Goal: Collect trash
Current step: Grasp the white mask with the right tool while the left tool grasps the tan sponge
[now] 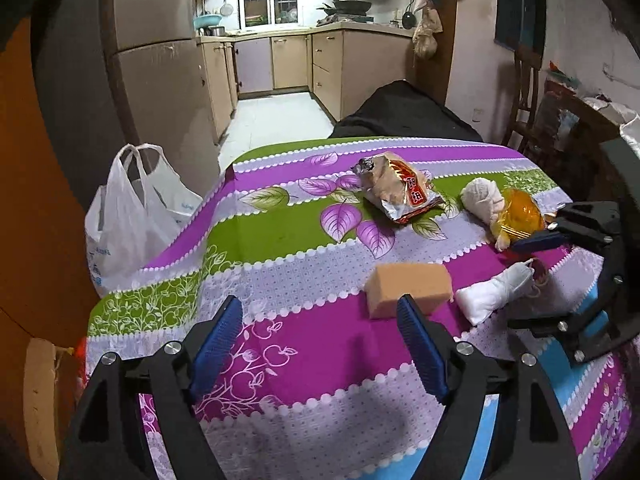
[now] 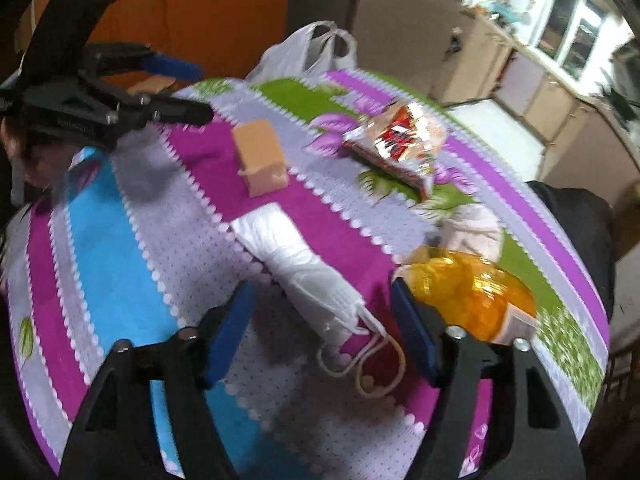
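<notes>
On the patterned tablecloth [image 1: 304,264] lie an orange sponge block [image 1: 408,288], a folded white face mask [image 1: 496,288] with ear loops, a torn red snack wrapper [image 1: 400,192], a crumpled white tissue [image 1: 480,196] and an orange plastic wrapper [image 1: 520,212]. My left gripper [image 1: 320,344] is open and empty, just short of the sponge. My right gripper [image 2: 320,332] is open, its fingers on either side of the mask's [image 2: 304,264] loop end, with the orange wrapper [image 2: 468,296] beside its right finger. The sponge [image 2: 260,156] and snack wrapper [image 2: 396,144] lie beyond.
A white plastic bag [image 1: 132,216] hangs open off the table's far left edge and shows in the right wrist view [image 2: 308,52]. A dark covered chair [image 1: 404,112] stands behind the table. Kitchen cabinets and a fridge are farther back.
</notes>
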A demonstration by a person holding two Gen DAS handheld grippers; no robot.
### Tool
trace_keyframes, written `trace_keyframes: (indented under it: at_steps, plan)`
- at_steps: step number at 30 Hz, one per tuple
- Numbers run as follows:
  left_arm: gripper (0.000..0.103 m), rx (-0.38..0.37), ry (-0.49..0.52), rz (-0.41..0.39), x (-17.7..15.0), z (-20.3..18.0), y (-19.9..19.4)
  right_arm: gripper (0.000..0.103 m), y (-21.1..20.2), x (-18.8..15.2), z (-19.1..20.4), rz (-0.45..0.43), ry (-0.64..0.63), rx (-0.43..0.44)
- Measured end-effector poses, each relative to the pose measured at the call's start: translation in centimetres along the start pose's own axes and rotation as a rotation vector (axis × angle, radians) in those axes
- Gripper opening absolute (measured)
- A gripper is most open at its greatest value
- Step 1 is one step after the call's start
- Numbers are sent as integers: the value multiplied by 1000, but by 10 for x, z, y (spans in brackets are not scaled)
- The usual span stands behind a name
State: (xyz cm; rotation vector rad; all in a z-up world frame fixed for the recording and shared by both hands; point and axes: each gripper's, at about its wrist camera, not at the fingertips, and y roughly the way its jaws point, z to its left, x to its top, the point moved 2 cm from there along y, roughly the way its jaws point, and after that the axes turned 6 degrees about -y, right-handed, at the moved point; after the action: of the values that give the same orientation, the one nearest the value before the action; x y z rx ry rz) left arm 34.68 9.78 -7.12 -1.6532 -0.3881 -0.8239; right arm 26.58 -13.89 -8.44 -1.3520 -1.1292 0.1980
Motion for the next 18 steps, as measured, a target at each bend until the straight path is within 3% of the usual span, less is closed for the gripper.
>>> trace_keyframes:
  at_steps: [3, 5, 11, 15, 18]
  plan:
    - [79, -57, 39, -3, 2, 0, 0, 51, 6, 2, -7, 15, 21, 66]
    - [79, -75, 75, -13, 3, -3, -1, 33, 5, 1, -9, 10, 48, 104]
    - [82, -177, 138, -7, 5, -21, 0, 27, -9, -17, 5, -34, 149, 79]
    - [87, -202, 171, -35, -2, -41, -1, 26, -32, -51, 12, -87, 368, 66]
    - [87, -168, 169, -2, -7, -55, 15, 26, -52, -82, 14, -137, 558, 82]
